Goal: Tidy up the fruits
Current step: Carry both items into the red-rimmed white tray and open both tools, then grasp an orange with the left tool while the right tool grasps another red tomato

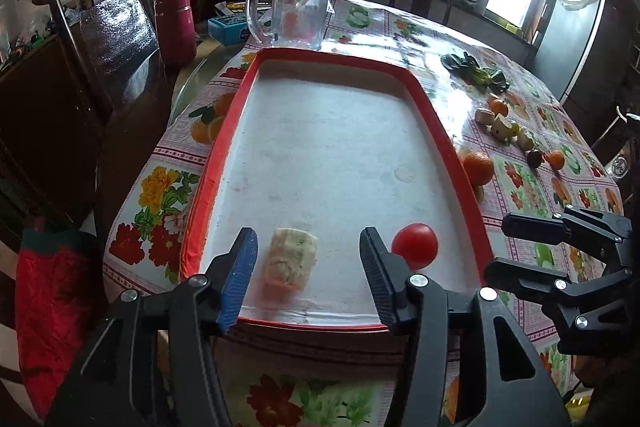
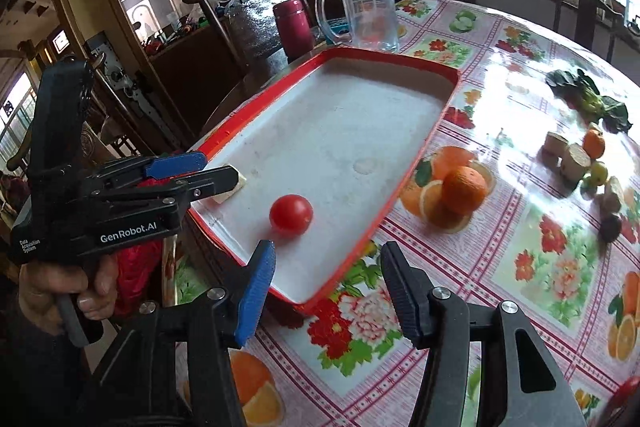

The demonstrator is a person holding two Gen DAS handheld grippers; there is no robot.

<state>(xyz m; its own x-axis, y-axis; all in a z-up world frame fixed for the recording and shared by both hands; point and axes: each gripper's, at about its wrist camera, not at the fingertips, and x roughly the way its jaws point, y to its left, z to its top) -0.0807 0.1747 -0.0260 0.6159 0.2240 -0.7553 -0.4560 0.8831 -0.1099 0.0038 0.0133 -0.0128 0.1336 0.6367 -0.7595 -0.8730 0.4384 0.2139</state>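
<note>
A red-rimmed white tray (image 1: 440, 115) lies on the flowered table; it also shows in the right wrist view (image 2: 436, 107). In it lie a red tomato (image 1: 414, 245) (image 2: 291, 214) and a pale cut fruit piece (image 1: 291, 259). My left gripper (image 1: 308, 267) is open, its jaws on either side of the cut piece, not touching it. My right gripper (image 2: 328, 291) is open and empty over the tray's near corner, just short of the tomato. An orange (image 2: 465, 189) (image 1: 478, 167) sits right of the tray. Small fruits and cut pieces (image 2: 576, 163) (image 1: 506, 129) lie further right.
A glass mug (image 1: 296, 7) stands behind the tray. A maroon flask (image 1: 175, 27) and a wooden chair (image 1: 108, 31) are at the left. Leafy greens (image 2: 588, 99) lie at the far right. The table edge is close below both grippers.
</note>
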